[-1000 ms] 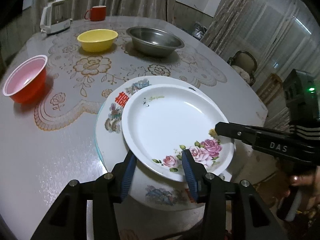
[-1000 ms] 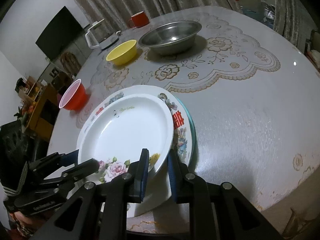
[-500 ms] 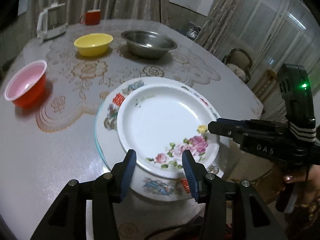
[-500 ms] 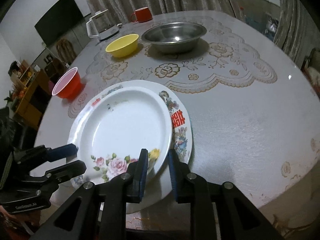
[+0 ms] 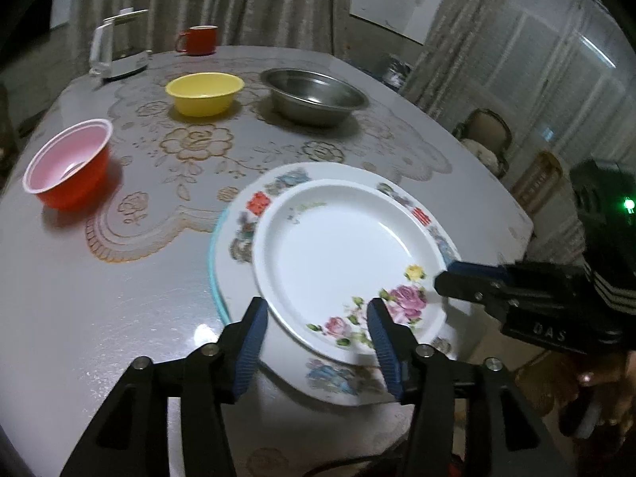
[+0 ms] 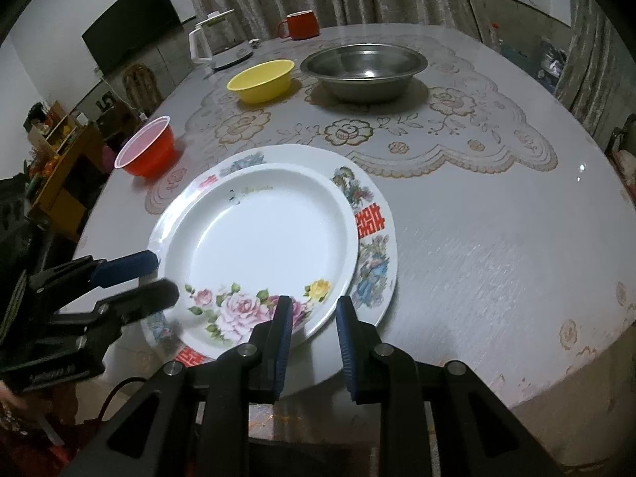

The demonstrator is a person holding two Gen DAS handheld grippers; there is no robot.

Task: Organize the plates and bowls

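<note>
White rose-patterned plate (image 6: 258, 246) stacked on larger decorated plate (image 6: 373, 238) at frame centre, left gripper (image 5: 316, 320) jaws just widened, clear of its rim, right gripper (image 6: 312, 320) jaws slightly parted, easing open around the rim

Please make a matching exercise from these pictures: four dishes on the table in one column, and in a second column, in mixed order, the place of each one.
Things:
1. rose plate
2. yellow bowl
3. steel bowl
4. red bowl

Places:
A. alone near the table's left edge
B. on top of the bigger patterned plate
C. far side, right of the yellow bowl
D. far side, in front of the kettle

Pairs: 1-B, 2-D, 3-C, 4-A
</note>
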